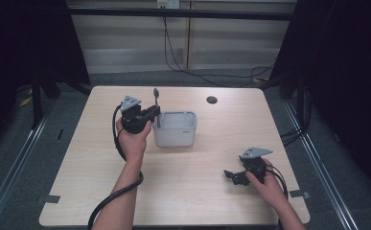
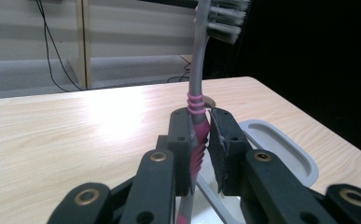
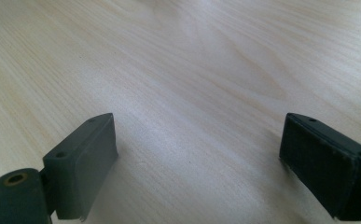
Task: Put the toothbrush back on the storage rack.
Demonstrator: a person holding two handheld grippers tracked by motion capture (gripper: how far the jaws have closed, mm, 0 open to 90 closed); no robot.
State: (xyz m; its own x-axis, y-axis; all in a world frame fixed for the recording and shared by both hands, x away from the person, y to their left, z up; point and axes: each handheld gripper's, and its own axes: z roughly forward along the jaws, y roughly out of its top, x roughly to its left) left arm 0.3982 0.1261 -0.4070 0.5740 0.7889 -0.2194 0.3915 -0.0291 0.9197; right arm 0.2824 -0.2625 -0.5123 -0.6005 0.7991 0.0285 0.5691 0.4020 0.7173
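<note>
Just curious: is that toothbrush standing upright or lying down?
Upright: the toothbrush stands bristles-up, clamped by the left gripper over the grey tub.

Grey toothbrush [image 2: 198, 70] with pink grip rings stands upright, bristles on top. Its handle is pinched between the left jaws

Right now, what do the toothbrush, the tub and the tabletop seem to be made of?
Toothbrush: likely plastic, smooth grey handle with pink ribbed rubbery-looking grip, pale bristles.
Tub: probably matte light grey plastic, with rounded moulded rim.
Tabletop: pale wood-grain surface, perhaps laminate, given its soft sheen.
</note>
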